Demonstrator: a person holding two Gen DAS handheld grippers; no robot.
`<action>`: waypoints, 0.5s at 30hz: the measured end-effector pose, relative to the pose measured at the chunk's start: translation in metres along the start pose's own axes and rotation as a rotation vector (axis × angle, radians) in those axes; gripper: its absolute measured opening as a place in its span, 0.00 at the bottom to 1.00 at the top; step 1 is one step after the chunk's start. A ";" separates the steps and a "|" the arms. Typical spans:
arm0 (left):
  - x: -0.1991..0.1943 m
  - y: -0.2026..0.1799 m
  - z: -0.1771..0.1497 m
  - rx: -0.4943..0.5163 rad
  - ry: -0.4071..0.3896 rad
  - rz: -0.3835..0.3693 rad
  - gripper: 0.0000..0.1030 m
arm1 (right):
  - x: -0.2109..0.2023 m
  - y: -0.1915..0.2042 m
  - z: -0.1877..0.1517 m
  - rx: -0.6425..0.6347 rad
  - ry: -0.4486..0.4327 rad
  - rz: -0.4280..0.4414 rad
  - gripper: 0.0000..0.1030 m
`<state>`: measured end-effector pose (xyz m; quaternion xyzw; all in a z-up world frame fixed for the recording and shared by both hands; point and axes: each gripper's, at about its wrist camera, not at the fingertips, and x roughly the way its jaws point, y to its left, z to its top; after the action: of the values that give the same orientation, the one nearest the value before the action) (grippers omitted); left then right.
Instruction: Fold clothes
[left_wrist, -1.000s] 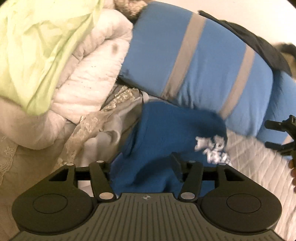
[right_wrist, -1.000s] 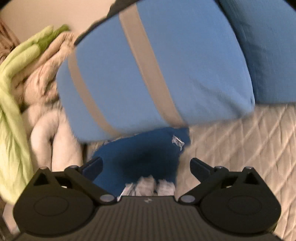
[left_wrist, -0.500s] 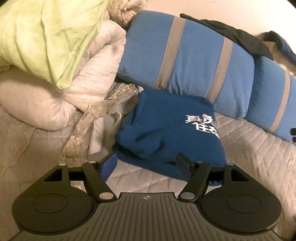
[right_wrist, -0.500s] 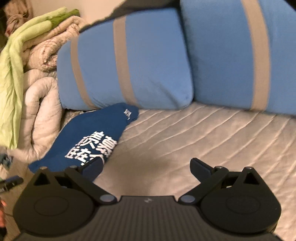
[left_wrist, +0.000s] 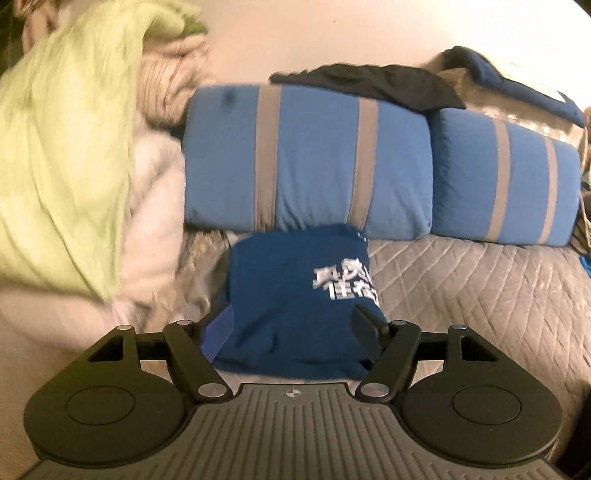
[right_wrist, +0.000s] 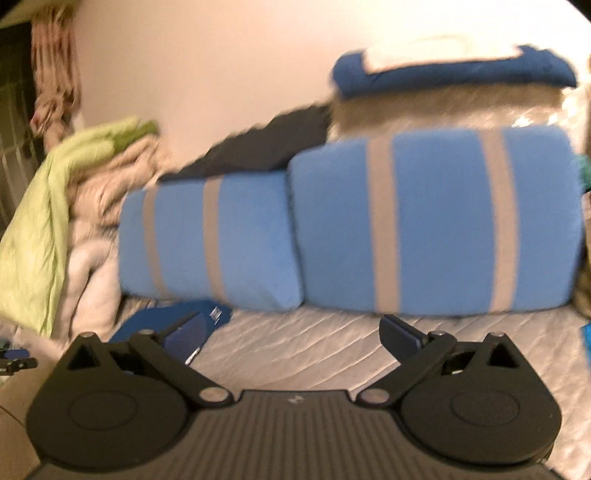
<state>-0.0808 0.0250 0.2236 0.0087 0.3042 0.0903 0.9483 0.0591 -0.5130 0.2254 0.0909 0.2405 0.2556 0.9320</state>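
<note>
The folded blue shirt (left_wrist: 295, 302) lies on the bed (left_wrist: 480, 295) against the striped pillows (left_wrist: 306, 166), straight ahead of the left tool (left_wrist: 291, 328), whose spread jaws frame its near edge without seeming to grip it, though blur makes that uncertain. The right tool (right_wrist: 291, 332) is wide open and empty over bare quilt, the shirt off to its left.

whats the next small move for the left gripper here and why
Probably pull the left gripper back a little from the folded blue shirt. Its fingers stand open on either side of the near edge, gripping nothing, and the shirt lies as a compact bundle on the quilted bed cover against the striped pillow. The right gripper is open too, over bare cover.
</note>
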 end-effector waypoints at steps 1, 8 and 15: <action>-0.006 0.002 0.008 0.011 -0.007 0.001 0.68 | -0.009 -0.009 0.007 0.011 -0.016 -0.016 1.00; -0.058 0.010 0.052 0.051 -0.118 -0.007 0.72 | -0.071 -0.060 0.051 0.033 -0.121 -0.128 1.00; -0.096 0.010 0.070 -0.003 -0.211 -0.052 0.76 | -0.147 -0.099 0.087 0.026 -0.216 -0.237 1.00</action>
<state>-0.1185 0.0209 0.3361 0.0088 0.2029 0.0649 0.9770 0.0342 -0.6782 0.3316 0.1010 0.1512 0.1295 0.9748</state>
